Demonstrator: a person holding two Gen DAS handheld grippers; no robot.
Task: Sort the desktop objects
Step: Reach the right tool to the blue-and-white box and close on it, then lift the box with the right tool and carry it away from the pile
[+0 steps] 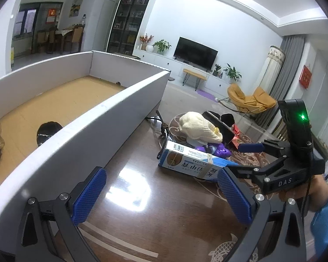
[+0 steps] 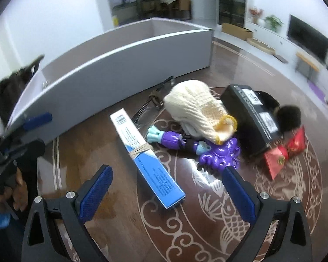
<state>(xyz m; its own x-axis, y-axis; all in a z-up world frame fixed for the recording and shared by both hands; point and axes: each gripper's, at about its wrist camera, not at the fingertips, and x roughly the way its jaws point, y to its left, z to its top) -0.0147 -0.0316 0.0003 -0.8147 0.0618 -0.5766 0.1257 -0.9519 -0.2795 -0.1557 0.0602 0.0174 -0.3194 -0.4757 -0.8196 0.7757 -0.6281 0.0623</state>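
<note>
A blue-and-white box (image 2: pixel 147 157) bound with a rubber band lies on the dark table, its near end between the open fingers of my right gripper (image 2: pixel 166 196). Beyond it lie a purple toy figure (image 2: pixel 216 152), a cream knitted glove (image 2: pixel 199 111), glasses (image 2: pixel 150 107), a black box (image 2: pixel 251 113) and a red packet (image 2: pixel 284 155). My left gripper (image 1: pixel 161 196) is open over bare table beside the grey bin wall (image 1: pixel 94 120), holding nothing. The blue-and-white box (image 1: pixel 190 161) and the right gripper (image 1: pixel 247 157) show at the right of the left wrist view.
The large grey bin (image 2: pixel 124 65) with a cardboard floor (image 1: pixel 54 102) stands on the left; a dark round object (image 1: pixel 48 132) lies inside it. A black furry item (image 2: pixel 288 115) sits behind the black box. A hand in a blue sleeve (image 1: pixel 325 207) holds the right gripper.
</note>
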